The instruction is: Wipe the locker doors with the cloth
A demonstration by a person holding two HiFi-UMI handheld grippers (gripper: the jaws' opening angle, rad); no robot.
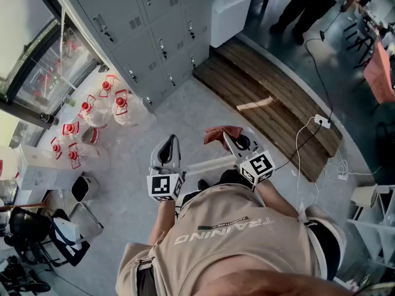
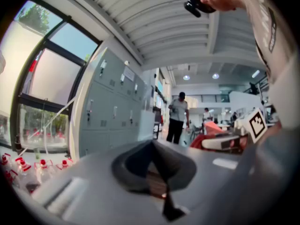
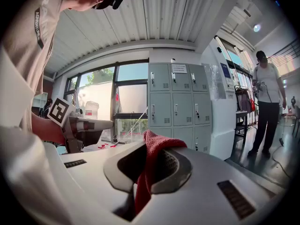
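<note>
– Cloth [image 3: 151, 165], where's it at?
– Red one, pinched in the right tongs [image 1: 227, 135], jaws closed on it. A fold sticks up above the pads, the rest hangs down btwn them. It's held in the air in front of the person's chest, well apart from the lockers [image 1: 148, 36].
– Left tongs [image 2: 152, 146]?
– Jaws together, pads meeting at the tip, nothing btwn them. Near the right tongs, side by side.
– Lockers themselves?
– Grey bank, every door in view closed, next to a big window [image 3: 115, 95]. White unit [image 3: 220, 111] on their right.
– Anything on the floor [image 1: 185, 113]?
– Clear water jugs [image 1: 92, 113] w/ red caps near the lockers' left end, by the window. Wooden platform [image 1: 271, 110] to the right, w/ a white power strip [image 1: 322, 121] and cable on it. Another person [image 3: 267, 107] in dark trousers stands further right.
</note>
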